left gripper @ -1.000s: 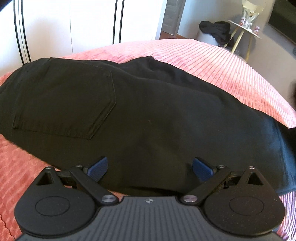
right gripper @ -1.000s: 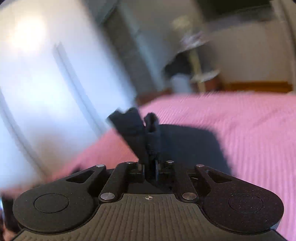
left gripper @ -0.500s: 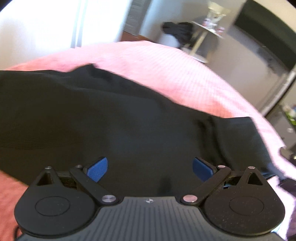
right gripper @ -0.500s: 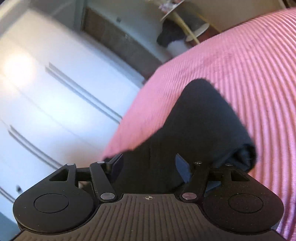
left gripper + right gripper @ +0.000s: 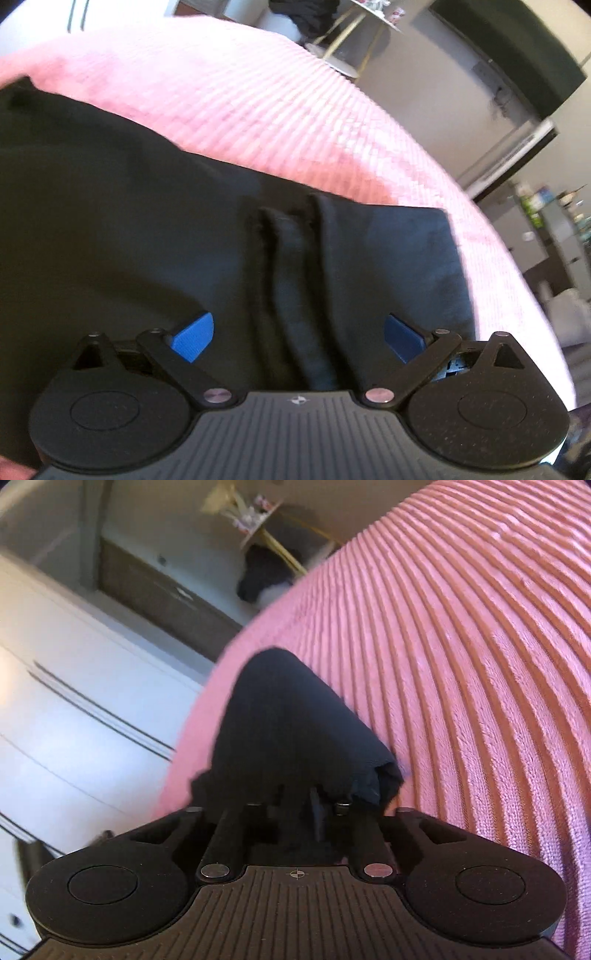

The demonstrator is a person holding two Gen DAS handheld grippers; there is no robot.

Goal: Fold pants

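Observation:
Black pants lie on a pink ribbed bedspread. In the left wrist view the leg end shows ridged folds running toward me. My left gripper is open, its blue pads spread wide just above the folds, holding nothing. In the right wrist view my right gripper is shut on a bunched end of the pants, which rises as a dark hump over the bedspread. The fingertips are buried in the fabric.
White wardrobe doors stand beside the bed. A small round side table with gold legs and dark clothing stands beyond the bed. A dark screen hangs on the far wall.
My left gripper has swung right along the pants, from the pocket area to the folded leg end. My right gripper opened briefly, then shut again on the bunched fabric, lower over the bed.

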